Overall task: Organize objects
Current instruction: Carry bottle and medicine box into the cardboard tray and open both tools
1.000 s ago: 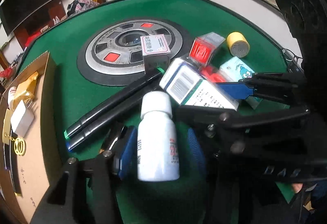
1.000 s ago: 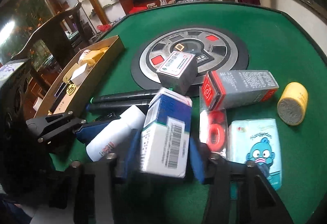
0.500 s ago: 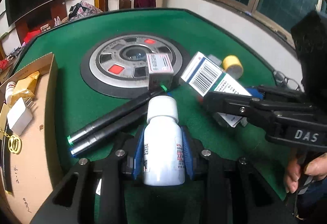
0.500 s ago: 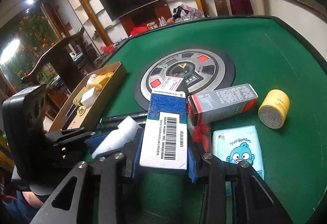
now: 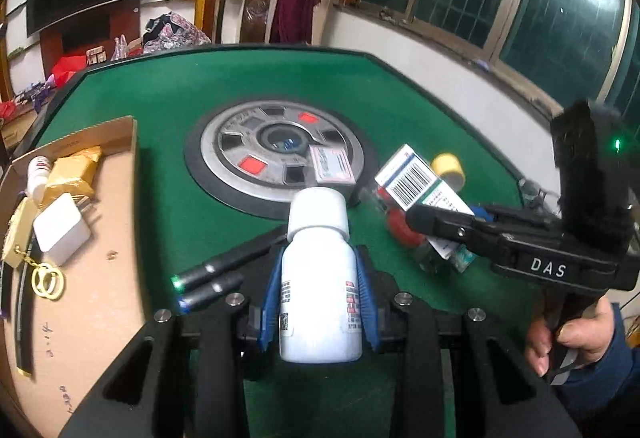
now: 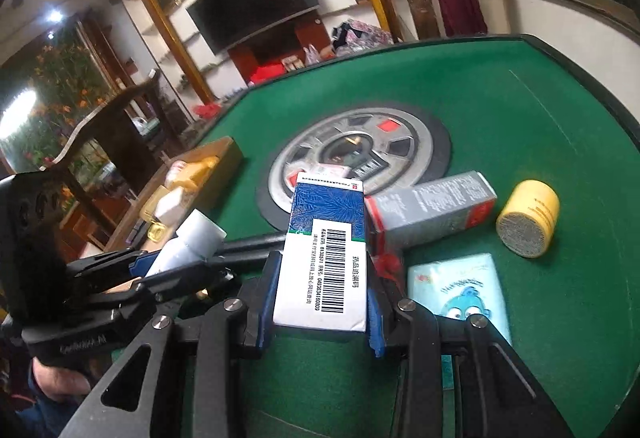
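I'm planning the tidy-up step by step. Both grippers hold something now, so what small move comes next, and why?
Probably carry the white bottle, clamped in the left gripper, left toward the cardboard box, which already holds sorted items. The right gripper grips the barcoded carton and could follow.

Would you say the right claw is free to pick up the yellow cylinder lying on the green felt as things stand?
Probably not yet. The right claw is shut on the blue and white medicine box, so its jaws are occupied. The path to the yellow cylinder itself looks clear, since it lies apart on bare felt.
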Tool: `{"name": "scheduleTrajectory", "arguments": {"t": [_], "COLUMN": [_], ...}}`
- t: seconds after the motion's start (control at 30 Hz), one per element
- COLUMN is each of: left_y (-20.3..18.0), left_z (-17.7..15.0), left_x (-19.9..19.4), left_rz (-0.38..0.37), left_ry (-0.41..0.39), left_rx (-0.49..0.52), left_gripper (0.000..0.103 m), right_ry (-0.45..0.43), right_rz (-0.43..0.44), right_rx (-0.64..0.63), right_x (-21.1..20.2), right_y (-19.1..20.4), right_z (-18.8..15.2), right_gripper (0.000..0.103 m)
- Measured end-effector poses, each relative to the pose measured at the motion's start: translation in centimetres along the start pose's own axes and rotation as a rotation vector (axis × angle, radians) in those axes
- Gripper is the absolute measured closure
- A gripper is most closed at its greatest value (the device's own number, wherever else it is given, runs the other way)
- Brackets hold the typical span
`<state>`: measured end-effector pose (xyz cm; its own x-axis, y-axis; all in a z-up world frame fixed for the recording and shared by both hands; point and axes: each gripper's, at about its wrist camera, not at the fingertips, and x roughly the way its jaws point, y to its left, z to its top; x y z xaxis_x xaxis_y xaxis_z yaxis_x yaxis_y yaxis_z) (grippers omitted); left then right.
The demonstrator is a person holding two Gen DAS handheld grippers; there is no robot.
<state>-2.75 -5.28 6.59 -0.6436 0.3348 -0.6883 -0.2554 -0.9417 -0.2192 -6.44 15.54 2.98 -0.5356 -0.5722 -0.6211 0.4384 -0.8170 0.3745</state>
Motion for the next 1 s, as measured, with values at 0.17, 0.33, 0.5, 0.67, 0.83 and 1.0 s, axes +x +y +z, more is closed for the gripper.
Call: {"name": "scheduleTrajectory", "arguments": {"t": [0.17,0.33,0.5,0.67,0.83,1.0], "left_y": [1.8,4.6,8.3,11.6,13.3,14.4], "left_z": [0.5,0.4,0.1,-0.6,-1.2,-1.8], "left_x": [-2.0,-3.8,-5.6,-5.5,-4.9,-4.2], "left_rz": [-0.003,0.017,0.069,0.113,0.119,0.120], "left_ry": [-0.050,-0.084,-0.117,-0.081,-0.054,-0.026], "left_rx": [-0.043,-0.100,-0.169,-0.230,-0.274,-0.320], "left_gripper": [0.070,0.070,0.070,0.070,0.070,0.070], "right_ry": [0.004,0.022,0.048,0.081,0.132,0.177], "right_rz": [-0.004,0.007,0.023,0.032,0.019,-0.024], "right_rx": [-0.009,-0.036,-0.050,-0.080,-0.124,-0.131], "right_x": [0.5,1.8,3.7,6.3,10.7,15.3], "right_y": [1.5,4.5,7.7,11.8,15.6,17.3], "right_z": [0.0,0.4,2.1,4.6,6.3,8.0], "right_gripper": [0.063,0.063,0.063,0.063,0.063,0.063]}}
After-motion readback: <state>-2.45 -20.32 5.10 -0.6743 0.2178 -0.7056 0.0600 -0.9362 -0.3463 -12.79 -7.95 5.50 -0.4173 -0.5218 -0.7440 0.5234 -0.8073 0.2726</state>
